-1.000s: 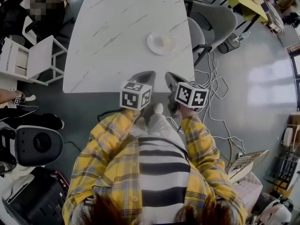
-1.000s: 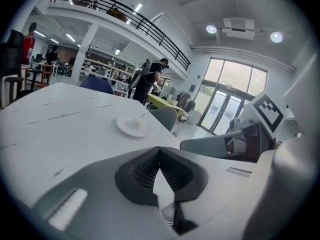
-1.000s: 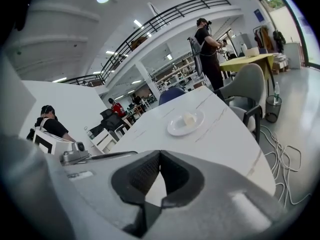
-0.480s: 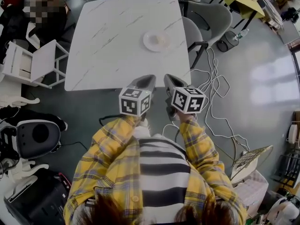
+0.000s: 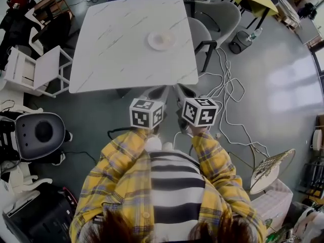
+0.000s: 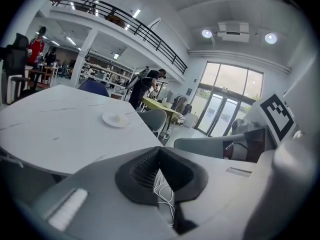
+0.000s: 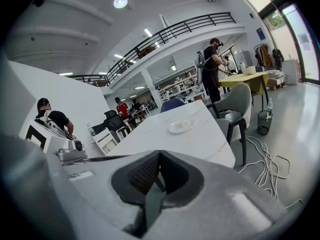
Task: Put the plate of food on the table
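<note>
Plate of food point(image 5: 161, 40) sits on the white counter point(image 5: 111, 59), upper centre of frame, well apart from both tools. Left tongs point(image 5: 157, 93) and right tongs point(image 5: 183, 92) are each pressed together and empty, just below the counter's near edge. Placement judged complete; the next move calls only for staying clear.

A small round white plate point(image 5: 153, 41) lies flat on a square white table point(image 5: 116, 49) whose marble-look top has thin grey veins and rounded corners. The plate sits on the far right part of the top, near the right edge and well apart from the near edge, with bare tabletop all around it. A pale, low lump of food point(image 6: 119, 117) rests in the middle of the plate; what kind of food it is cannot be made out.
</note>
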A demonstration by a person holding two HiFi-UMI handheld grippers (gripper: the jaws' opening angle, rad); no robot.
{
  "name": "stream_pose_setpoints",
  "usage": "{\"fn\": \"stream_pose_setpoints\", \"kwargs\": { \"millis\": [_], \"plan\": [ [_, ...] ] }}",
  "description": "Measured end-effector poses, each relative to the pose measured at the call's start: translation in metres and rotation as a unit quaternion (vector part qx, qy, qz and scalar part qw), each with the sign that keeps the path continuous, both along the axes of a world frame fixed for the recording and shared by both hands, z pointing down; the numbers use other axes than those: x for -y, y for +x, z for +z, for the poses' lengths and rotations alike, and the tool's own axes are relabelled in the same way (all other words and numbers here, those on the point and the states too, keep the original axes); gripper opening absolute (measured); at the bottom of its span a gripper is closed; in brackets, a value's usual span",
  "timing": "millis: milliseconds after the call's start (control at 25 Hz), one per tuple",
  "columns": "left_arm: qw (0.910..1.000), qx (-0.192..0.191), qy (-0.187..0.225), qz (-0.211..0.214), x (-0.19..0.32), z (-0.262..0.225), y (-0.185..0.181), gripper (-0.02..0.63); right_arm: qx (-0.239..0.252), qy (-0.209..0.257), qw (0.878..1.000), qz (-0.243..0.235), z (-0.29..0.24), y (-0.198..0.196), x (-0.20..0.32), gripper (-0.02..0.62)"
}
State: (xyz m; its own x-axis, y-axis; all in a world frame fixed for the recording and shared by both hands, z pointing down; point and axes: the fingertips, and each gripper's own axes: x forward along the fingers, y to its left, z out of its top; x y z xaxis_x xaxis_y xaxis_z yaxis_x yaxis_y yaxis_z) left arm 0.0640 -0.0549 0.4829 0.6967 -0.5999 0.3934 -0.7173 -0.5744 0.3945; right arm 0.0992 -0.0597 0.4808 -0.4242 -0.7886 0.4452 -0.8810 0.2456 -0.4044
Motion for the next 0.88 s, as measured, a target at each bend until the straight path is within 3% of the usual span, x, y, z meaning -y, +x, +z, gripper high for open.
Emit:
{"fn": "stream_pose_setpoints", "kwargs": {
  "millis": [880],
  "plan": [
    [0.9977, -0.029, 0.04, -0.046, -0.065, -0.031, -0.014, -0.002, -0.006, 0.068, 0.997, -0.029, -0.04, -0.014, -0.068, -0.002]
  ]
}}
